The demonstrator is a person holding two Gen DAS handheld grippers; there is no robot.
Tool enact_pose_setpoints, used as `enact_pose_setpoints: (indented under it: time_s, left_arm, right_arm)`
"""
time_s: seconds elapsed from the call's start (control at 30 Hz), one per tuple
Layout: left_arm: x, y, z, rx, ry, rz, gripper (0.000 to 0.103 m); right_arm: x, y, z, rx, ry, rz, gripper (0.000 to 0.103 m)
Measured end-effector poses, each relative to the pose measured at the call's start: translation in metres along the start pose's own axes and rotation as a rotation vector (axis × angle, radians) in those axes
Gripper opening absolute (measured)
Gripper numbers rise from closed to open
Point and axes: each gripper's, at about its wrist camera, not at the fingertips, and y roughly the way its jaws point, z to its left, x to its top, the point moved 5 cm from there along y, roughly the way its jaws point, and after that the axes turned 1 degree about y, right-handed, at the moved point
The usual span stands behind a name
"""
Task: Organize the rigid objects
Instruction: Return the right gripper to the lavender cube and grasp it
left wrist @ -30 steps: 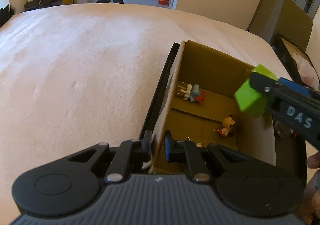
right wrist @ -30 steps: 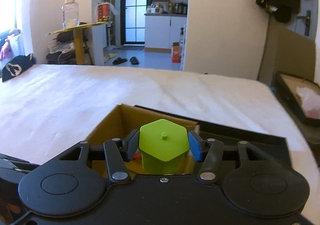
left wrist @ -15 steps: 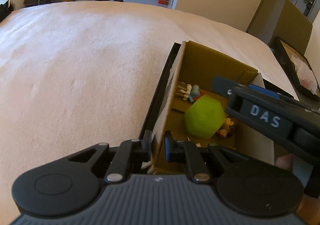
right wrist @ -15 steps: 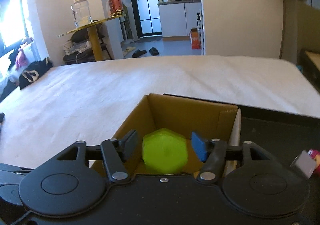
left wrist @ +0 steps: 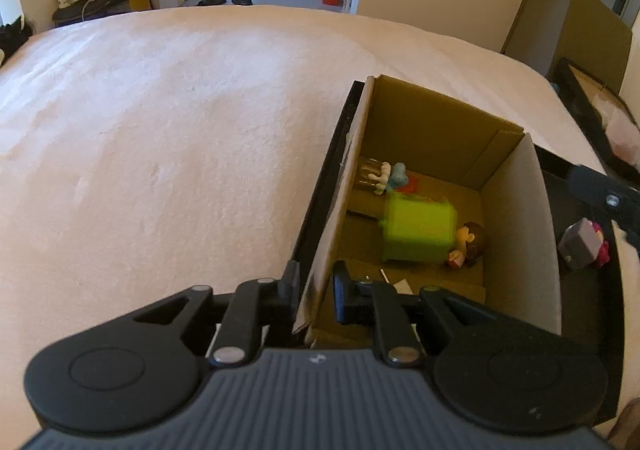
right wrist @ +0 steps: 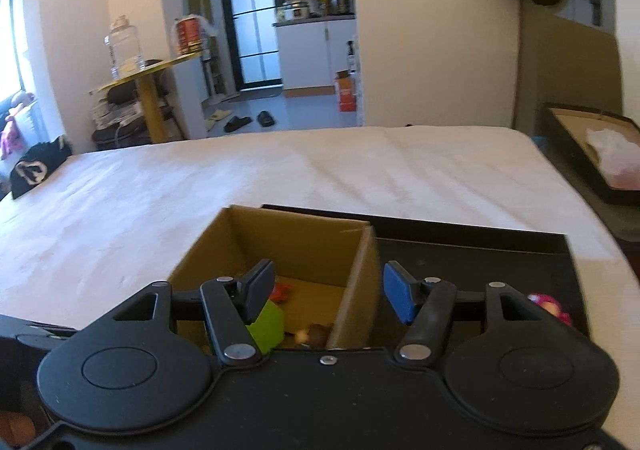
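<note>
the green hexagonal block (left wrist: 418,230) lies inside the open cardboard box (left wrist: 516,218), on the box floor, tipped onto its side; its long axis runs roughly level across the box, with the small stud end pointing toward the box's left wall and the opposite end toward the right wall; in the right wrist view only a corner of the green hexagonal block (right wrist: 268,324) shows, low behind the left finger of that gripper; the block looks a little smeared, so finer detail of its faces cannot be told; just beyond it, toward the far corner, lies a small blue and white figure (left wrist: 390,178) with something red beside it; touching or nearly touching the block's right end is a brown-haired figure (left wrist: 468,244); the left gripper (left wrist: 314,290) is clenched on the near end of the box's left wall, one pad outside and one inside the cardboard; the right gripper (right wrist: 326,292) stands released, its jaws having just been opening and nothing caught between them, the box's right wall showing in the gap beyond; in the left wrist view only a dark part of the right gripper shows at the right edge; the box sits on a black tray (left wrist: 580,314) on the pale bed cover (left wrist: 180,138); a grey and pink toy (left wrist: 582,244) lies on the tray to the right of the box, outside it.
</note>
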Motion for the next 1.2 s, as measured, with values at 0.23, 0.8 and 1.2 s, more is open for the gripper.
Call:
enact_pose_setpoints:
  time_s: [0.23,0.8,1.2]
  left_arm:
    - [0.001,0.000,-0.002,0.024,0.005,0.009,0.022]
    - [0.003,-0.016,-0.021,0.167,0.111,-0.047,0.062]
    - [0.005,-0.019,-0.034,0.279,0.176,-0.077,0.069]
  right_arm:
    - [-0.010,0.002,-0.031,-0.073,0.071,0.035,0.061]
    - [-0.033,0.011,-0.079,-0.164,0.158,0.062,0.076]
    - [-0.048,0.039,-0.114,-0.245,0.220,0.086,0.076]
